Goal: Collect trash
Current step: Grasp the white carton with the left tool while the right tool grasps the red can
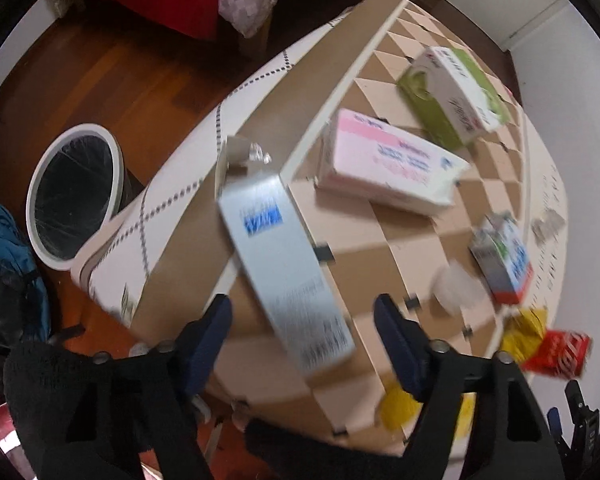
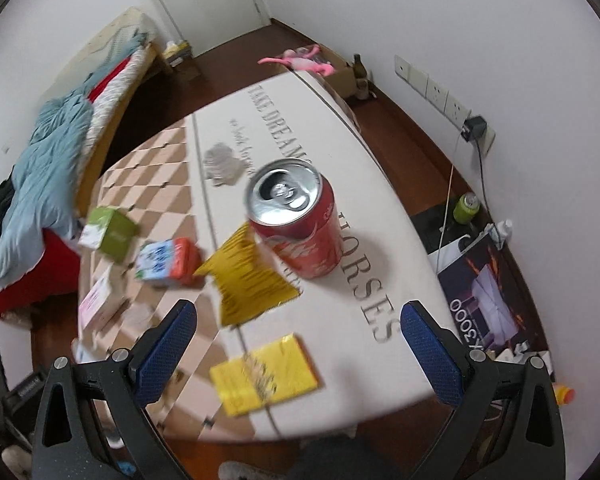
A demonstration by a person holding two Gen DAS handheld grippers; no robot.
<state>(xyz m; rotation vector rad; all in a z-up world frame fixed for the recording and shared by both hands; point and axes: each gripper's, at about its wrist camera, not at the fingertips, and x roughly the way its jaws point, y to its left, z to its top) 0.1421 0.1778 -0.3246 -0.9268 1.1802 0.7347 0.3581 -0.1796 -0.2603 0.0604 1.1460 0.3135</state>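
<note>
Both tongs, left tongs point(image 1: 304, 344) and right tongs point(image 2: 298, 340), open, empty, over blurred litter.

We carry two sets of tongs of the same make. The left tongs point(image 1: 304, 340) have black angular frames with triangular cut-outs, round silver screws at the joints, and dark navy fingers point(image 1: 400, 344) with a fine cross-hatched grip surface. The right tongs point(image 2: 296, 354) show brighter blue textured fingers point(image 2: 430, 354) on the same black frame, with silver screw heads. A black knitted glove point(image 1: 56, 380) covers our left hand.
</note>
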